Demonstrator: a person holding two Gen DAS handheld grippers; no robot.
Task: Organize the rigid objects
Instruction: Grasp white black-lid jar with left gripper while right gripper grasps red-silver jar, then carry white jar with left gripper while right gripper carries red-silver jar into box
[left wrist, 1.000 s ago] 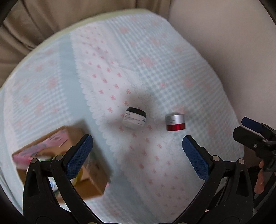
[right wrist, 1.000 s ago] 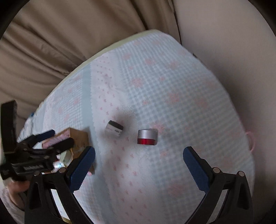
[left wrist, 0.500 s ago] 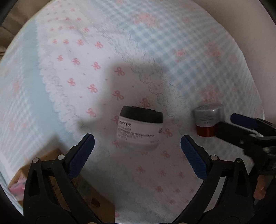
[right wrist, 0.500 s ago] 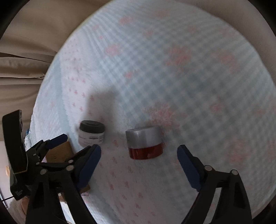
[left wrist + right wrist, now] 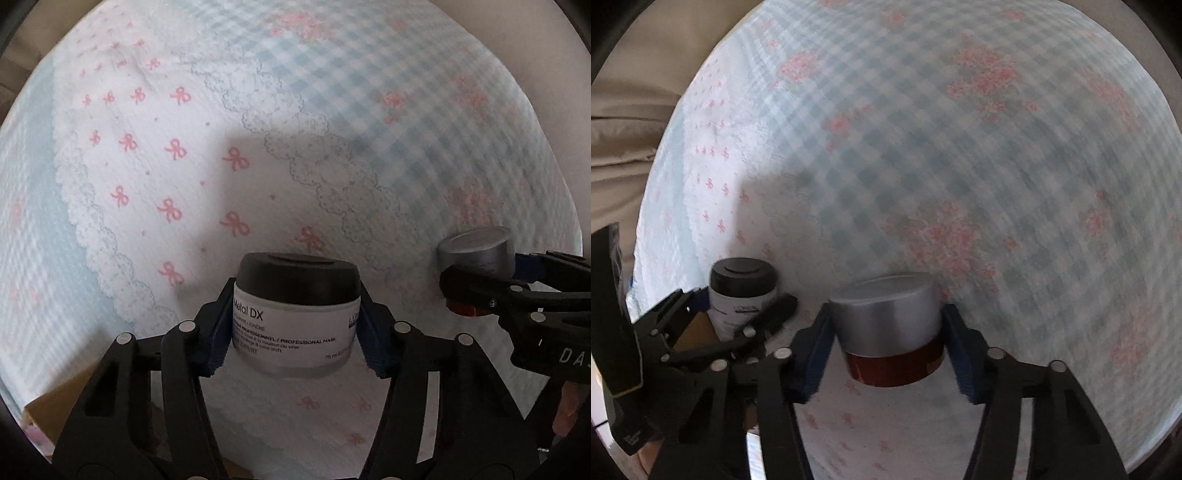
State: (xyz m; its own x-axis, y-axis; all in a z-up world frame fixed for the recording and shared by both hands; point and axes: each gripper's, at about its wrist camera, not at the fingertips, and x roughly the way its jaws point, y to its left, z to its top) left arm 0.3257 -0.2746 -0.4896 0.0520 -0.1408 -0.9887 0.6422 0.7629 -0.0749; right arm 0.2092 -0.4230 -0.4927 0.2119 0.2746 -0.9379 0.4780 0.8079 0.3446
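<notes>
We hold two small cosmetic jars, one in each tool. The white jar (image 5: 297, 325) has a black lid and a printed label reading "Metal DX" and "professional mask"; it sits between the blue pads (image 5: 218, 332) of the left gripper (image 5: 295, 332), which press against both of its sides. Its lid is on, so we cannot tell what is inside. Beneath it lies the bedspread (image 5: 155, 177), white with pink bows and a scalloped lace edge, giving way to blue gingham further out.

The red jar (image 5: 892, 336) has a silver lid over a dark red base (also closed, contents hidden). The right gripper (image 5: 886, 339) is clamped on it, its blue pads (image 5: 955, 350) touching the jar on either side, low over the gingham part of the cloth.

Both tools reach forward side by side, close together. From the left wrist camera we see the right gripper at the right edge, with the silver lid showing above its black fingers. From the right wrist camera, the left gripper appears at lower left with the white jar in its grip. A cardboard box (image 5: 48, 410) shows at the lower left corner, partly behind the left tool's frame; we cannot see its contents.
</notes>
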